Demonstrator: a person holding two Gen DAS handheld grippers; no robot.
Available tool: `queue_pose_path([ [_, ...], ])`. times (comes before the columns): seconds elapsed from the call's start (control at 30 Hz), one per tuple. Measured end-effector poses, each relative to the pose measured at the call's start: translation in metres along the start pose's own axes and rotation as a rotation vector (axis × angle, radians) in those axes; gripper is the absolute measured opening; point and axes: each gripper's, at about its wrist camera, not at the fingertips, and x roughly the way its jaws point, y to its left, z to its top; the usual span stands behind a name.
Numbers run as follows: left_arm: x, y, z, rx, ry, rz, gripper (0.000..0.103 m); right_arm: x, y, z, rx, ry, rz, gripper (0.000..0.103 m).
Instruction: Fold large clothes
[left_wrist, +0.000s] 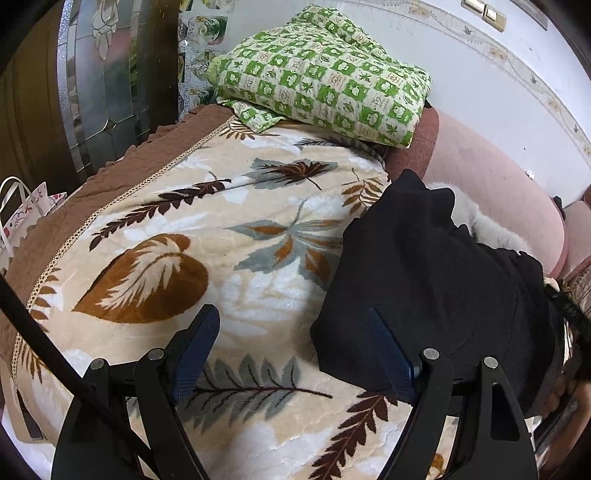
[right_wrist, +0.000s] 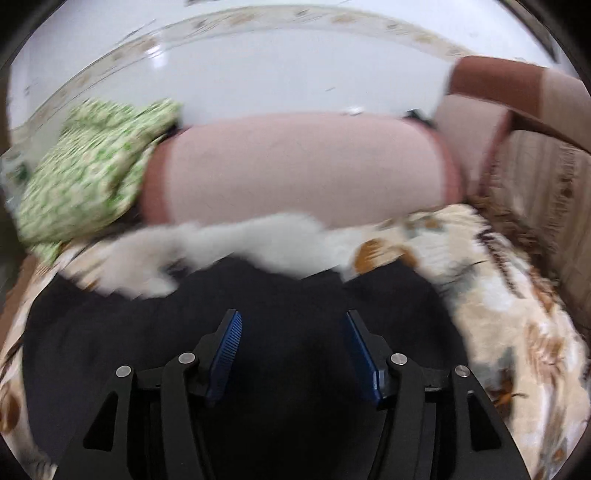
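Leaf-print fleece blanket (left_wrist: 229, 236) covers a sofa seat, cream ground with brown, rust and grey-blue leaves; brown quilted cover (left_wrist: 110, 184) edges it on the left side of the left wrist view. Pink backrest cushion (right_wrist: 295, 166) runs along the rear under a pale wall (right_wrist: 258, 74). Green-and-cream checked cloth bundle (left_wrist: 325, 74) sits at the far end of the seat, resting on the blanket and against the backrest. Black garment (left_wrist: 436, 288) lies on the blanket, bunched, with white fur trim (right_wrist: 229, 247) along its far edge next to the backrest. Left gripper (left_wrist: 295, 317): fingers spread wide, nothing between them; its right finger is over the near left edge of the black garment, its left finger over bare blanket. Contact with fabric not determinable. Right gripper (right_wrist: 293, 321): blue-padded fingers apart, empty, positioned above the middle of the black garment. Right wrist view is motion-blurred, so fine detail of trim and blanket is unreliable. White paper bag (left_wrist: 22, 214) with handles visible at the far left beyond the sofa edge.
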Motion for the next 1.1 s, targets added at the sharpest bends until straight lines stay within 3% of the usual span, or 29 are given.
queue_pose_path([
  [0.1,-0.001,-0.001,0.000,0.012,-0.003,0.011,0.081,0.029,0.019,-0.011,-0.035,0.047,-0.029,0.062],
  [0.2,-0.005,0.002,0.003,0.012,-0.022,0.021,0.081,0.061,0.019,-0.017,-0.022,0.116,-0.036,0.073],
  [0.3,-0.008,0.005,0.005,-0.006,-0.029,0.016,0.081,0.062,0.018,-0.010,-0.012,0.154,-0.035,0.076],
  [0.4,-0.012,0.005,0.003,-0.001,-0.035,0.015,0.081,0.030,0.015,-0.005,-0.034,0.103,-0.043,0.076],
  [0.57,-0.026,0.001,-0.001,0.022,-0.086,0.039,0.081,-0.034,-0.012,-0.025,0.005,0.038,0.026,0.078],
  [0.77,-0.053,-0.015,-0.013,0.065,-0.210,0.114,0.083,-0.098,-0.069,-0.086,0.100,0.014,0.041,0.080],
  [1.0,-0.100,-0.045,-0.044,0.152,-0.368,0.081,0.091,-0.137,-0.096,-0.154,0.086,-0.023,0.001,0.081],
  [1.1,-0.110,-0.062,-0.066,0.218,-0.384,0.087,0.092,-0.139,-0.091,-0.158,0.079,-0.005,0.039,0.081],
])
